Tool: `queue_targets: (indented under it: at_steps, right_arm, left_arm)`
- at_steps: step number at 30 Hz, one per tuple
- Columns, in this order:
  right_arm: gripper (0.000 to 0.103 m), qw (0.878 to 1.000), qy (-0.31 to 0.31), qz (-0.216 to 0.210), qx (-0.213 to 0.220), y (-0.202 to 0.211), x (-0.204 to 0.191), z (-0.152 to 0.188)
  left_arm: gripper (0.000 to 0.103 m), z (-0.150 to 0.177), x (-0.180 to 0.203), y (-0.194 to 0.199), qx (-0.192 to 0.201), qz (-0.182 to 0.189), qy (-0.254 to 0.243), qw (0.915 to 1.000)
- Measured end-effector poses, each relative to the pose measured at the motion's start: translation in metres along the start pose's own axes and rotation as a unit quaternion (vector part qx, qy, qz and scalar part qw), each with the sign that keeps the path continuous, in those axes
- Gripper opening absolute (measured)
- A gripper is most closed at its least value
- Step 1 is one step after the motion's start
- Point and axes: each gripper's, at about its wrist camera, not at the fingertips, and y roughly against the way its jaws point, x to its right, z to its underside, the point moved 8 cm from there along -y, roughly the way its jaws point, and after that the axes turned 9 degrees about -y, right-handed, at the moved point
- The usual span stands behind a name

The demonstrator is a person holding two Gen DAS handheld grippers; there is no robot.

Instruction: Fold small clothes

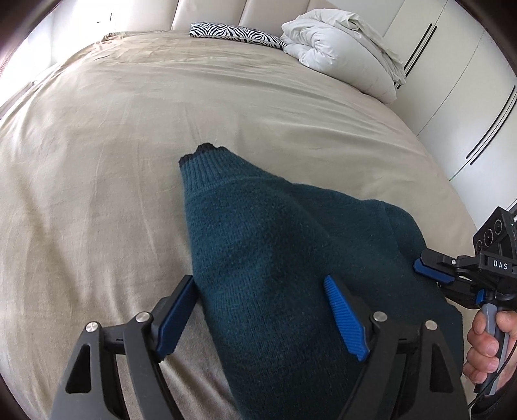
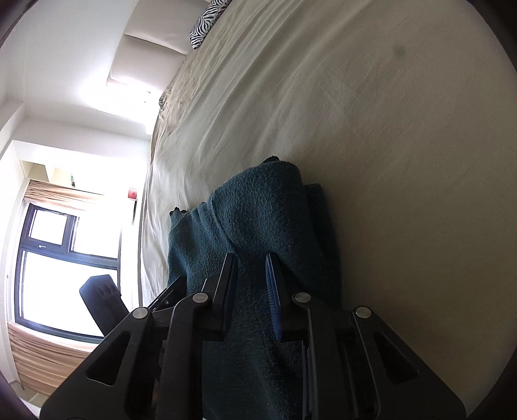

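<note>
Two grippers on one sweater (image 1: 274,245): left gripper (image 1: 258,310) spread wide, its fingers (image 1: 344,318) straddling the near sleeve without pinching. Right gripper (image 2: 250,290) is clamped on the knit's right edge. Sweater lies on the bed (image 1: 113,135), long axis running away toward the far cuff, left hand nearer.

Wide bed (image 1: 129,135) fills the view, beige sheet (image 2: 404,161) rumpled in soft creases. At its head, a pale padded headboard (image 1: 206,13), a zebra pillow (image 1: 236,34) flat against it, and a white duvet (image 1: 339,48) bundled in the corner. Cream wardrobe (image 1: 468,97) doors with dark strip handles run along one side. Across the room, a dark-framed window (image 2: 61,258) blazes with daylight, tan blind (image 2: 55,190) gathered above it, white walls (image 2: 64,48) washed bright.
</note>
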Motion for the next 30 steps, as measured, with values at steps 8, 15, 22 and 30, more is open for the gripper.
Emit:
queue_targets:
  at_steps: [8,15,22,30]
  right_arm:
    - [0.02,0.996,0.081,-0.034,0.003,0.055,-0.04,0.067]
    - [0.02,0.998,0.053,-0.025,-0.024,0.042,0.007,0.1]
    - [0.024,0.998,0.065,-0.009,0.014,0.078,0.024,0.102]
    - [0.062,0.998,0.049,0.015,0.032,0.1,0.028,0.068]
  left_arm:
    - [0.069,0.014,0.014,0.07,0.074,-0.05,-0.029,0.9956]
    - [0.074,0.043,0.02,0.044,0.032,-0.031,-0.025,0.9987]
    - [0.074,0.044,0.018,0.068,0.045,-0.026,-0.014,0.9985]
    - [0.082,0.059,0.012,0.079,0.022,0.053,0.046,0.9973]
